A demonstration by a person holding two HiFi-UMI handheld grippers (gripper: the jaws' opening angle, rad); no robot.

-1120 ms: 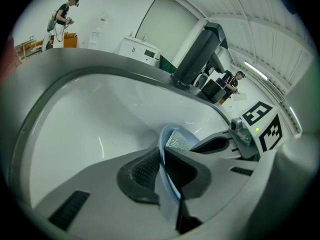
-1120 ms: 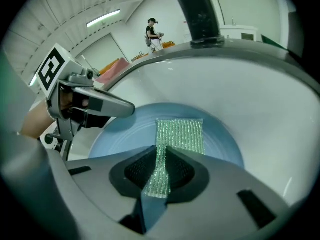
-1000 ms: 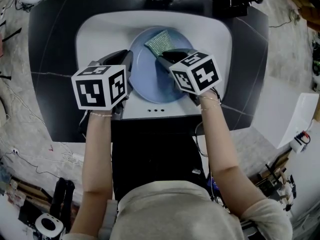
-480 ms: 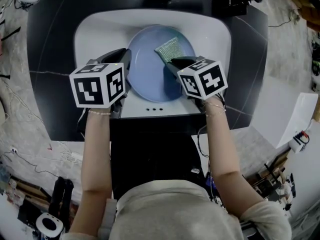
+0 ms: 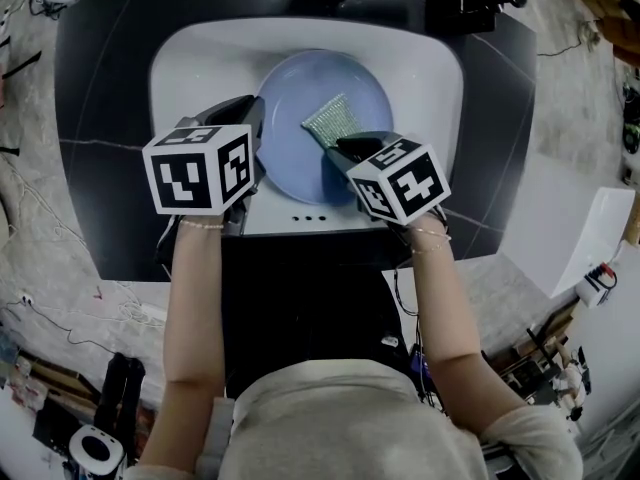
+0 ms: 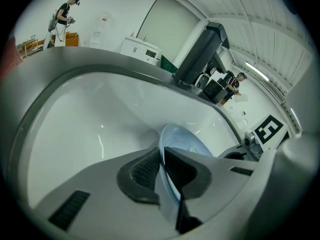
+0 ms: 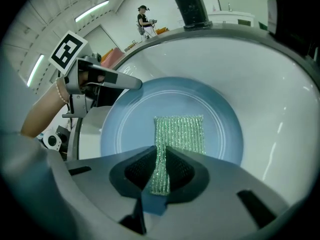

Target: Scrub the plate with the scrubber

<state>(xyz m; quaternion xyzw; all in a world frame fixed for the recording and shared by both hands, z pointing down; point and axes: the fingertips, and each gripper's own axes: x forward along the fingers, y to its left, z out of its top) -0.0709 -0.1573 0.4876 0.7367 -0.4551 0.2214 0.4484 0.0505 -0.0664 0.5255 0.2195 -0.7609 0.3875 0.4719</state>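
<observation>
In the head view a dark counter (image 5: 100, 118) fills the left and upper frame, with a white sink (image 5: 200, 48) set into its middle. The sink holds a pale blue plate (image 5: 295, 93), which takes up most of the basin centre.

Left of centre, the left gripper (image 5: 256, 133) has its marker cube facing up. Its bare forearm rises almost straight from the lower frame. In the left gripper view its jaws are pinched on the plate's (image 6: 186, 143) left rim, which passes edge-on between the two pads, with the white sink wall (image 6: 90, 119) behind.

On the plate's face, just right of its centre, lies the green mesh scrubber (image 5: 328, 118). Its long axis runs from the lower right of the plate toward the top of the frame, and its broad free end points up and lies spread on the plate.

Furthest right, the right gripper (image 5: 336, 146) reaches in from the lower right, its forearm leaning slightly leftward. In the right gripper view its jaws are closed on the scrubber's (image 7: 181, 133) narrow near end; the rest lies flat on the plate (image 7: 127, 129), and the left gripper (image 7: 107, 79) shows at the upper left on the rim.
</observation>
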